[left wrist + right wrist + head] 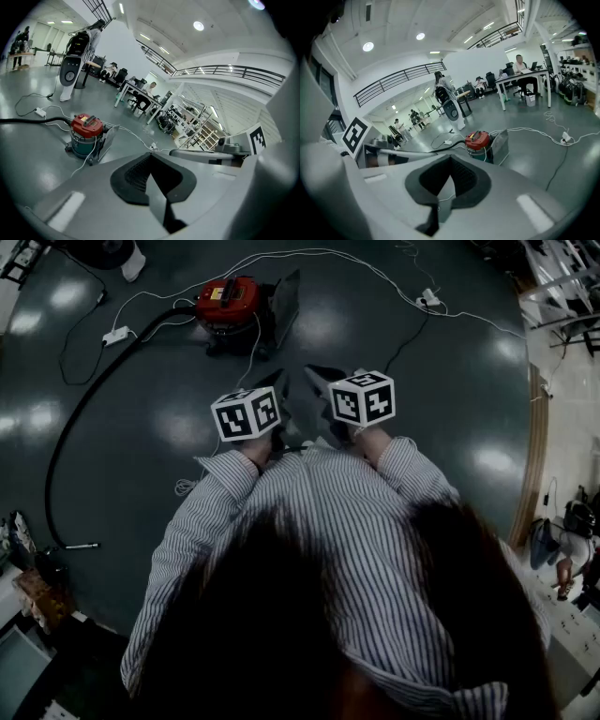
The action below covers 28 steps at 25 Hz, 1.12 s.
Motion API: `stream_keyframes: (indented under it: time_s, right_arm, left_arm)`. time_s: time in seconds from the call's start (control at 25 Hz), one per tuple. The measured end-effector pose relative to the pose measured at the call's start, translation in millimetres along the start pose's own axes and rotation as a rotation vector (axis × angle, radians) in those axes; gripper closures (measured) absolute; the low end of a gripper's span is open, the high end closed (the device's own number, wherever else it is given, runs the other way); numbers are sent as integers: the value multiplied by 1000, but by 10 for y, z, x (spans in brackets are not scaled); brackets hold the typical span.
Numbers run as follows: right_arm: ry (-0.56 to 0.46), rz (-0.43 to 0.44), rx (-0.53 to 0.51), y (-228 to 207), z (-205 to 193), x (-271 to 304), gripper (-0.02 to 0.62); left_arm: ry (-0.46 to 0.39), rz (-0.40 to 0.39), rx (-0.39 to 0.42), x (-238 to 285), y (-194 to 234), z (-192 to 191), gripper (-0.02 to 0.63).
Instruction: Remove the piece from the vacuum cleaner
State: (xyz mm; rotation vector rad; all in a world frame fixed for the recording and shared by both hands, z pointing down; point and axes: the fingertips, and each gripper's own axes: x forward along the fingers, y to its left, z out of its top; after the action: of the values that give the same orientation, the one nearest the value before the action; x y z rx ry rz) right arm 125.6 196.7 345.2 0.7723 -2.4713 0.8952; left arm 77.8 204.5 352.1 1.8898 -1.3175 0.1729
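A vacuum cleaner [228,301] with a red lid and teal drum stands on the floor well ahead of me; both gripper views show it too [86,126] [478,139]. A flat grey panel [284,298] leans against its right side. A black hose [84,404] curves from it to the left and back toward me. My left gripper [278,382] and right gripper [321,376] are held side by side in front of my chest, pointing at the vacuum from a distance. Each is shut with nothing between its jaws [151,155] [450,158].
A white power strip [117,335] lies left of the vacuum and another [429,298] to its right, joined by white cables [309,254] across the floor. The hose's end [82,546] rests near clutter at my left. Desks with seated people [525,77] stand farther off.
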Motion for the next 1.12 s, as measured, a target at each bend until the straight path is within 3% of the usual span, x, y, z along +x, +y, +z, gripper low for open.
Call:
stream_keyframes:
  time_s: [0.52,0.76,0.92,1.12]
  right_arm:
    - [-11,-13,-8,-46,-25,-128,595]
    - [-63,0,81,-178,21,-236,594]
    - [-44,-12,86,-309,-23,-292,594]
    - [-34,-17,119,-519,-105,-386,594]
  left_arm:
    - [32,-13,18,45,-128,-89,600]
    - [3,-10,-36,67,-165,-115,600]
    - [-23,-7,-106,135,-184,-128,600]
    - [-11,27,-126,229,-266,-294,600]
